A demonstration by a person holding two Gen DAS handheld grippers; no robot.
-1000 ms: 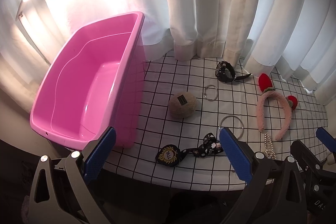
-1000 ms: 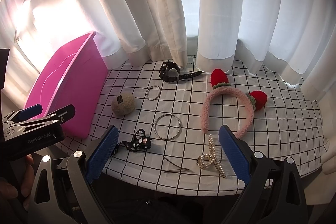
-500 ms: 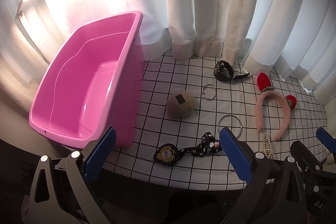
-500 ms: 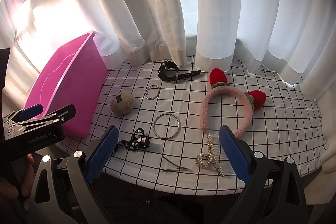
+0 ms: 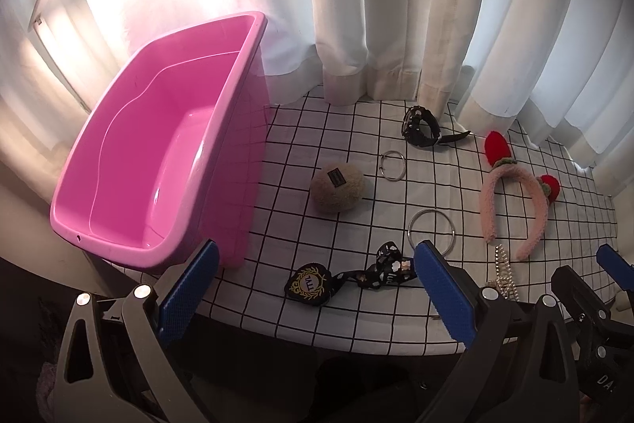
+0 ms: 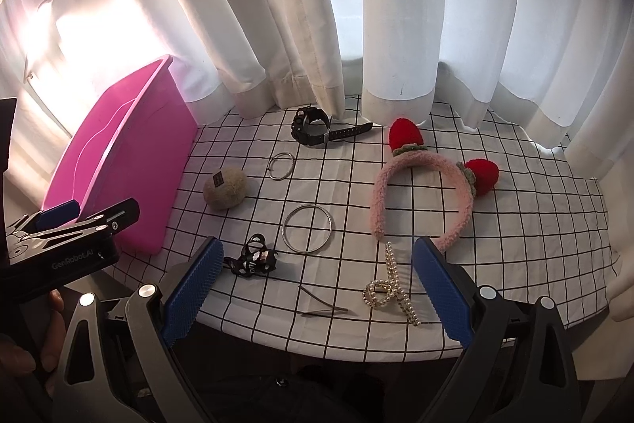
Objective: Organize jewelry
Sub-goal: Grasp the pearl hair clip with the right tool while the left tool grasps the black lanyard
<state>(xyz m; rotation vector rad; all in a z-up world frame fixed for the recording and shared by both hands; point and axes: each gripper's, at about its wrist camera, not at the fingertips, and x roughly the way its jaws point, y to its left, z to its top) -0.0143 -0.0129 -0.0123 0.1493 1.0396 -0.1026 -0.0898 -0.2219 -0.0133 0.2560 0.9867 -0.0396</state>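
Note:
An empty pink tub (image 5: 158, 161) (image 6: 119, 161) stands at the left end of the checked tablecloth (image 6: 535, 224). On the cloth lie a black watch (image 6: 313, 127), a small ring (image 6: 280, 166), a large silver bangle (image 6: 308, 228), a beige fluffy scrunchie (image 5: 337, 187), a black ribbon tie with a badge (image 5: 348, 278), a pink headband with red strawberries (image 6: 428, 185), a pearl hair clip (image 6: 390, 288) and a thin hairpin (image 6: 321, 306). My left gripper (image 5: 313, 288) hangs open over the front edge near the ribbon tie. My right gripper (image 6: 315, 284) is open above the hairpin and clip. Both are empty.
White curtains (image 6: 396, 6) hang along the back of the table and rest on the cloth. The left gripper's body and a hand (image 6: 59, 252) show at the lower left of the right wrist view. The table's front edge is right under both grippers.
Both grippers have drawn back and up slightly, so the table items sit a little farther away. Nothing on the cloth has moved.

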